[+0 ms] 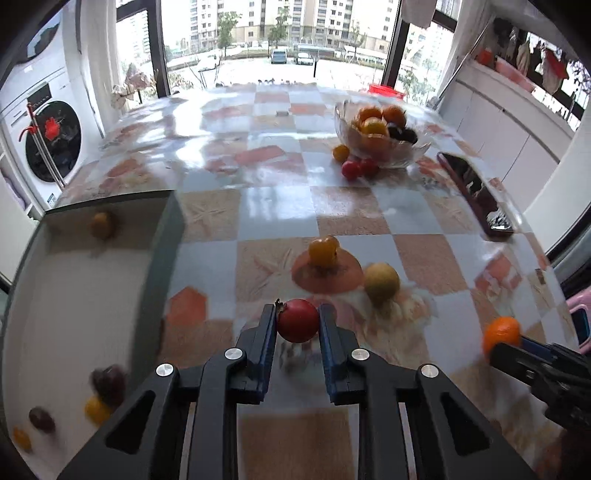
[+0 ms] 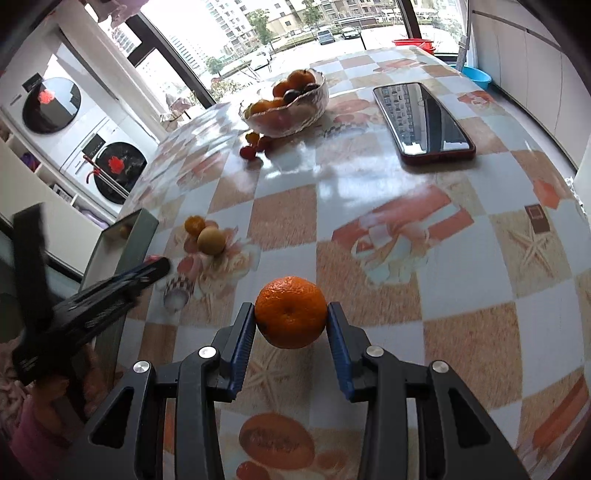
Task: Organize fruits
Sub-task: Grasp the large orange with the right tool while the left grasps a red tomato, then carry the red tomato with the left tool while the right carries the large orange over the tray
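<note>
1. Left wrist view: the left gripper [image 1: 297, 320] is clamped on a red fruit [image 1: 297, 320] above the checked tablecloth [image 1: 258, 210]. Just beyond lie a small orange fruit [image 1: 323, 251] and a yellow fruit [image 1: 381, 283]. A white box [image 1: 74, 295] with small fruits sits left; a glass bowl [image 1: 380, 134] of fruit stands far right.
2. Right wrist view: the right gripper [image 2: 290, 320] holds an orange [image 2: 290, 312] off the table. A phone [image 2: 423, 120] lies far right, washing machines [image 2: 85, 129] left, and a window [image 2: 295, 22] beyond.
</note>
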`<state>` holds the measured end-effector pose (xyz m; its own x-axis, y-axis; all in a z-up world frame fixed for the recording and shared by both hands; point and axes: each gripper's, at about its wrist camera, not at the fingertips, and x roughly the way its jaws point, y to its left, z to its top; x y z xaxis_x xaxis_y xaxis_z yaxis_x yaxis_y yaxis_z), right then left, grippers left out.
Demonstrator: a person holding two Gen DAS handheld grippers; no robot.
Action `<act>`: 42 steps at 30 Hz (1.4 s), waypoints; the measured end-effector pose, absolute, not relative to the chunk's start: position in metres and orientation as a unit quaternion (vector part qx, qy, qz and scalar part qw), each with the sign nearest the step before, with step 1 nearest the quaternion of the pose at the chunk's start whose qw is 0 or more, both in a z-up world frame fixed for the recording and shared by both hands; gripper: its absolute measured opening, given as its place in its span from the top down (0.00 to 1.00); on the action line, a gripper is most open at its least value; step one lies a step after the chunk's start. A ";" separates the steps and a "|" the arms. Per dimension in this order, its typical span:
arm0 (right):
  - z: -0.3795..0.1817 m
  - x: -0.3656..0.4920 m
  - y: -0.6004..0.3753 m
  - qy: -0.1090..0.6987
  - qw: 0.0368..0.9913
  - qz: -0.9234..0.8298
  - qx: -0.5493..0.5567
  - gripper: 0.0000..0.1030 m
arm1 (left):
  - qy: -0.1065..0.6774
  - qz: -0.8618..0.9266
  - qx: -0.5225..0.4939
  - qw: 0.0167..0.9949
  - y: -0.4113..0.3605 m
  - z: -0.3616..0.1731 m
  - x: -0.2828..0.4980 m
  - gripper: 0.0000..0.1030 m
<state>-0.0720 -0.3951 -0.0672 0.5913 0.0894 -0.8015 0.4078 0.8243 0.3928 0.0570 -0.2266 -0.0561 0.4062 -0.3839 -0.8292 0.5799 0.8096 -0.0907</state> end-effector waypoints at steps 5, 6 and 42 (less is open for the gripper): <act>-0.064 -0.072 -0.375 0.452 0.846 -0.086 0.269 0.59 | 0.443 -0.277 0.098 0.847 -0.187 -0.033 0.041 0.77; -0.062 -0.072 -0.369 0.453 0.848 -0.082 0.264 0.59 | 0.442 -0.271 0.098 0.850 -0.181 -0.031 0.039 0.77; -0.027 0.030 -0.147 0.504 0.854 0.073 0.104 0.59 | 0.433 -0.127 0.029 0.892 -0.015 -0.057 0.062 0.77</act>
